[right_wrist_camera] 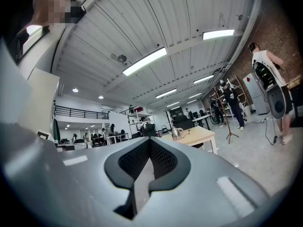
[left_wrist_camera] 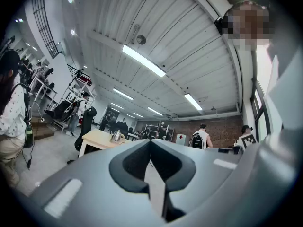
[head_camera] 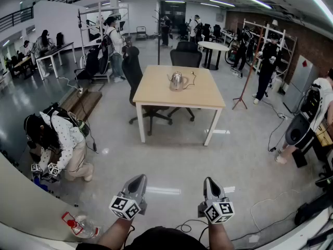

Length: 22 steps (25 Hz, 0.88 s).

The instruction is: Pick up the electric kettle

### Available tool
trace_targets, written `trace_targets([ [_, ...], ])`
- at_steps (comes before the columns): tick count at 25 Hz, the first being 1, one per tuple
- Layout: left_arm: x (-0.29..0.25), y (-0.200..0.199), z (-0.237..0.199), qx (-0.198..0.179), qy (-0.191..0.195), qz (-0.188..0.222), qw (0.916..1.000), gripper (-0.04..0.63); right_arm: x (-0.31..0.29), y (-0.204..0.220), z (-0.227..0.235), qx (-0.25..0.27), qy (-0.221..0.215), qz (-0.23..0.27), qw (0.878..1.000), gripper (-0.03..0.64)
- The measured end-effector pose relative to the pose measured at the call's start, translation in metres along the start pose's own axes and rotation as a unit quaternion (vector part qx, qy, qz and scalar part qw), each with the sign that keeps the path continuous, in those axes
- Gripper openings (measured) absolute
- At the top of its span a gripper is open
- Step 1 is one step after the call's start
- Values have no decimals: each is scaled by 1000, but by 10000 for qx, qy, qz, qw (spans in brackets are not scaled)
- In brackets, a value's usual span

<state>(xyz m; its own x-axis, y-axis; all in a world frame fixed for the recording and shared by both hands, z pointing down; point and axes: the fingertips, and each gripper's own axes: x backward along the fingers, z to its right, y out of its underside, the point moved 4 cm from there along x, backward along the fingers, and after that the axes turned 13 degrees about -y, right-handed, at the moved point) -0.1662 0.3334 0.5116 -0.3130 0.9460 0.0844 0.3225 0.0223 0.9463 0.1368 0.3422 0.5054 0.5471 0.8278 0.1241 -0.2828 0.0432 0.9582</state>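
A silver electric kettle (head_camera: 177, 81) with a thin spout stands near the middle of a light wooden table (head_camera: 156, 92), far ahead across the floor. It also shows small and distant in the left gripper view, kettle (left_wrist_camera: 116, 136), and in the right gripper view, kettle (right_wrist_camera: 176, 132). My left gripper (head_camera: 138, 180) and right gripper (head_camera: 210, 182) are held side by side low in the head view, well short of the table. Both are shut with nothing between the jaws, as the left gripper (left_wrist_camera: 150, 142) and right gripper (right_wrist_camera: 150, 141) views show.
Black office chairs (head_camera: 186, 58) stand behind and beside the table. A crouching person (head_camera: 62, 139) is at the left on the floor, others stand at the back and right. A water bottle (head_camera: 80, 226) lies on a curved white surface at the lower left. Cables (head_camera: 263, 202) trail on the floor.
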Motion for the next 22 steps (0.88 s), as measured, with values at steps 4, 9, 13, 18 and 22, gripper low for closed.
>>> trace_targets([
  [4, 1, 3, 9, 73, 0, -29, 10000, -2, 13, -2, 3, -47, 32, -69, 10000, 0],
  [9, 0, -2, 19, 48, 82, 66, 9999, -2, 18, -9, 5, -44, -15, 79, 10000, 0],
  [13, 1, -4, 23, 22, 75, 50, 10000, -2, 20, -11, 6, -73, -37, 103, 9999, 0],
  [18, -1, 2, 28, 25, -78, -5, 10000, -2, 27, -9, 17, -250, -128, 91, 9996, 1],
  [22, -9, 16, 35, -66, -133, -130, 9998, -2, 38, -7, 33, -259, -163, 64, 9995, 2],
])
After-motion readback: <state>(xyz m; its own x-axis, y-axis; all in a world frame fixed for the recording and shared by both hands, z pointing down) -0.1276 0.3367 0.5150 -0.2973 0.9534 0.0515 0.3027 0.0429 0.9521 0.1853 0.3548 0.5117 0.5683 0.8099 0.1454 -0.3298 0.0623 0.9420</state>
